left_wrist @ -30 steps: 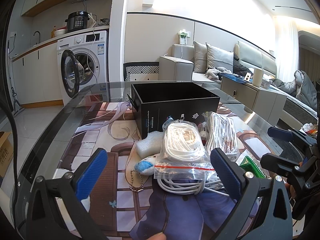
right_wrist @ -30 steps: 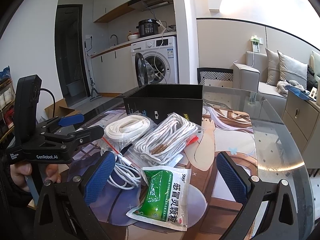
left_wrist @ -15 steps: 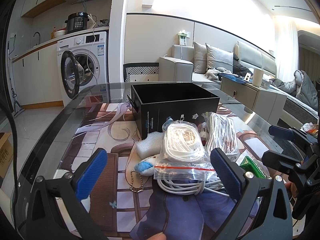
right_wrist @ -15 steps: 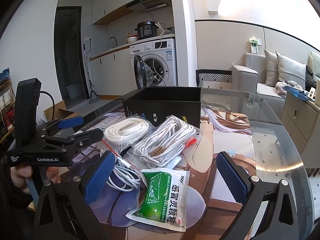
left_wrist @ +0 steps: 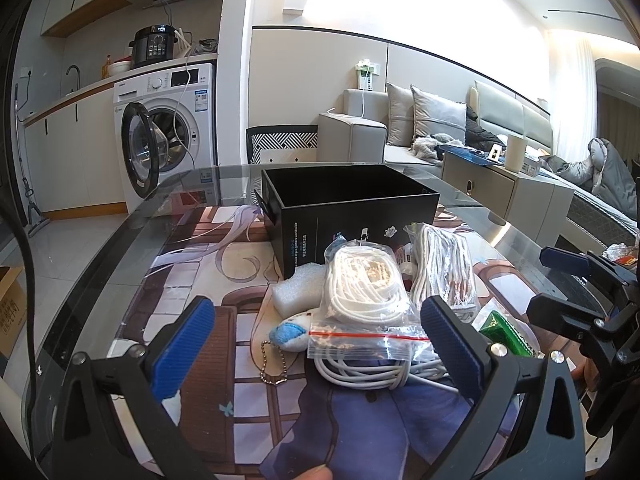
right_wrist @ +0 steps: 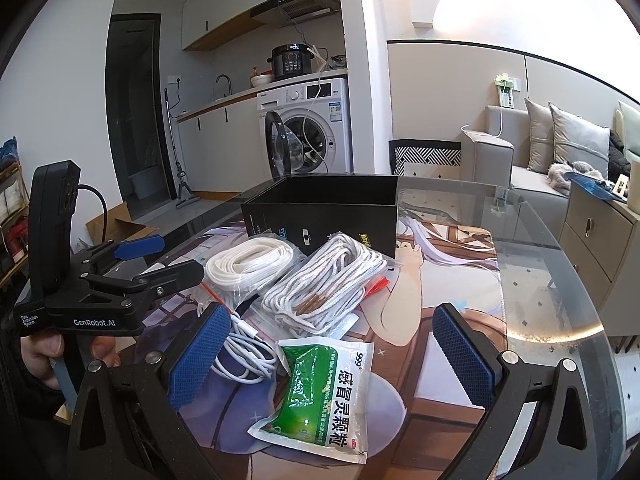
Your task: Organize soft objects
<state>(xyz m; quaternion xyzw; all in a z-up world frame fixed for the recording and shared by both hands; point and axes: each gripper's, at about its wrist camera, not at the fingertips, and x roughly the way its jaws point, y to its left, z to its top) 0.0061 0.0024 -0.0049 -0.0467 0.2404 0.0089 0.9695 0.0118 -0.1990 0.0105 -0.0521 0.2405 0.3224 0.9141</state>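
Black cardboard box [left_wrist: 352,216] stood seemingly empty on the glass table [right_wrist: 560,280], bagged white cords [right_wrist: 320,280] and green sachet [right_wrist: 320,392] unsorted before it; left gripper [left_wrist: 316,344] and right gripper [right_wrist: 332,356] jaws gaped, holding nothing.

A lived-in home is being shown: a washing machine [left_wrist: 168,132] under kitchen cabinets [right_wrist: 236,12], a cushioned sofa [left_wrist: 424,128], and a glass dining table [right_wrist: 552,280].

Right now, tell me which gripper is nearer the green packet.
Right. The right gripper hangs open directly over the green packet, which lies between its fingers in view. The left gripper is open off to the packet's left, over the bagged cords.
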